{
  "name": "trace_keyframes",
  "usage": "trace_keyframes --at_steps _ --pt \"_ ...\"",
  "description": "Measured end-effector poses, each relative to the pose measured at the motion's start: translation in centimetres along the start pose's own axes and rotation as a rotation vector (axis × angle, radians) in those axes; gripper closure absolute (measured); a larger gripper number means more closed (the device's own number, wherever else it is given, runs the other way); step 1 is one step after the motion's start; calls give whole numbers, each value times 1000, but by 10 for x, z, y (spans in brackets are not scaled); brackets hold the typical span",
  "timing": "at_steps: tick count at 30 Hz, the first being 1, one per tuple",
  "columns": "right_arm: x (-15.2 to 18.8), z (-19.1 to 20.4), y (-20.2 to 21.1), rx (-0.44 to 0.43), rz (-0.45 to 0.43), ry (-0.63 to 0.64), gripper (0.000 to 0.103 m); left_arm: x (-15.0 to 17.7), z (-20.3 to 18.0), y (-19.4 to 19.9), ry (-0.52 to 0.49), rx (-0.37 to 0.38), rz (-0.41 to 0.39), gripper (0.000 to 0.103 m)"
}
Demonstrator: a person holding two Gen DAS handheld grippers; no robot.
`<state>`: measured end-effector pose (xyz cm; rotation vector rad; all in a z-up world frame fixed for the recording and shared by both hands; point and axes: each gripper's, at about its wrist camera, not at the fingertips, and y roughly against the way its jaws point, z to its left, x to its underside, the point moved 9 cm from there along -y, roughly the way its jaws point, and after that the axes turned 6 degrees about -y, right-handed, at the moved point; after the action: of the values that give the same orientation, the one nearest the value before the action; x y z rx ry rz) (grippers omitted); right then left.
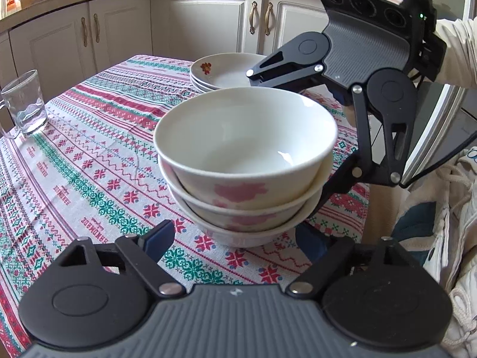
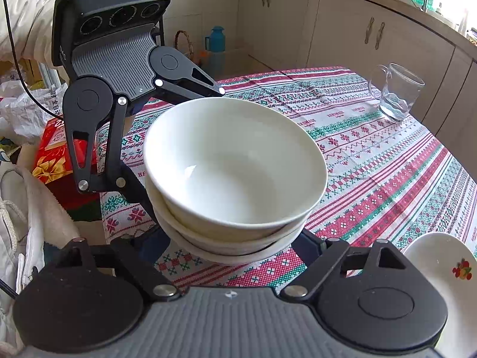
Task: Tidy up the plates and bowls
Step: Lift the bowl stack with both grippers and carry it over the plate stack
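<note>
Three bowls (image 1: 244,161) sit nested mid-table; the plates (image 1: 222,71) are stacked beyond. Left gripper (image 1: 238,238) and right gripper (image 2: 229,244) straddle the bottom bowl, jaws part-closed; pad contact is probably not yet made. Sorting appears complete; repositioning remains.

We note a patterned tablecloth (image 1: 89,155) with a clear glass mug (image 1: 25,104) upright near its edge. Cream cabinets (image 1: 125,32) stand behind; a red box (image 2: 56,152) sits beside the table.
</note>
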<state>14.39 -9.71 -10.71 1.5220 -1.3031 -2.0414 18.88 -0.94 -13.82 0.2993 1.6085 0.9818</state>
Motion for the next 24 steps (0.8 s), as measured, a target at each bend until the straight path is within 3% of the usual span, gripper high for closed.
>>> trace_keyframes --at_steps 18,24 --pt "-1 -3 -4 -50 51 -26 12 -2 7 -4 1 152 -14 17" --pt "-1 -4 -5 -53 62 -27 12 -5 6 -6 -16 170 -22 20"
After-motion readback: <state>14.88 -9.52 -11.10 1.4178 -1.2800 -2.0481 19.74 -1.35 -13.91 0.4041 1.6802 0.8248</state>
